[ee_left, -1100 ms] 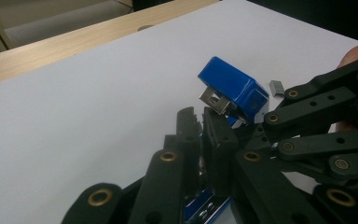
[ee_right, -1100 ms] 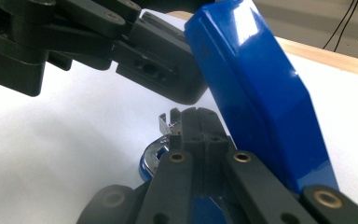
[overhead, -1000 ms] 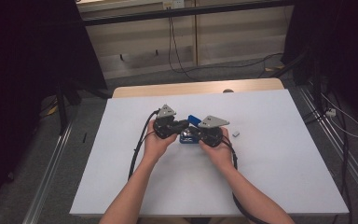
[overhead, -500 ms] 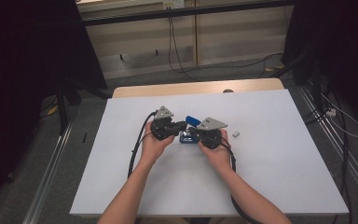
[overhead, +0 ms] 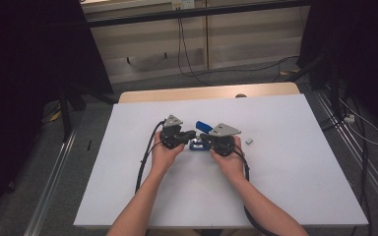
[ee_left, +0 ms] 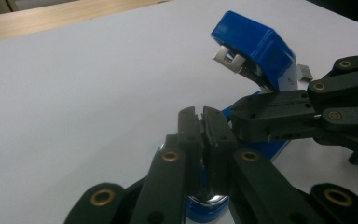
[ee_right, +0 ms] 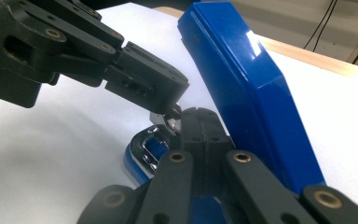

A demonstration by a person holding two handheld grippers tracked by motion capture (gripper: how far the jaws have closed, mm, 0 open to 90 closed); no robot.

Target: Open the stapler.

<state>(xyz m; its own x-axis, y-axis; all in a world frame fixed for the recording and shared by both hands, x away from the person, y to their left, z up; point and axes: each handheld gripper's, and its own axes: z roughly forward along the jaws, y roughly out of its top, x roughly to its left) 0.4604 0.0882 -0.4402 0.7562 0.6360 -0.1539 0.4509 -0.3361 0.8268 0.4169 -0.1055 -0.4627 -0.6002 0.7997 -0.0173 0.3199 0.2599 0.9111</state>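
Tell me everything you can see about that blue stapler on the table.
The blue stapler looks like glossy plastic with shiny metal inside. It is hinged wide open: its top arm tilts up, and its base lies flat on the white table, near the middle. The left claw and right claw, both shut, meet at its metal inner part between arm and base.

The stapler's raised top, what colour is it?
Blue. The stapler has a glossy blue top, and it shows best in the right gripper view.
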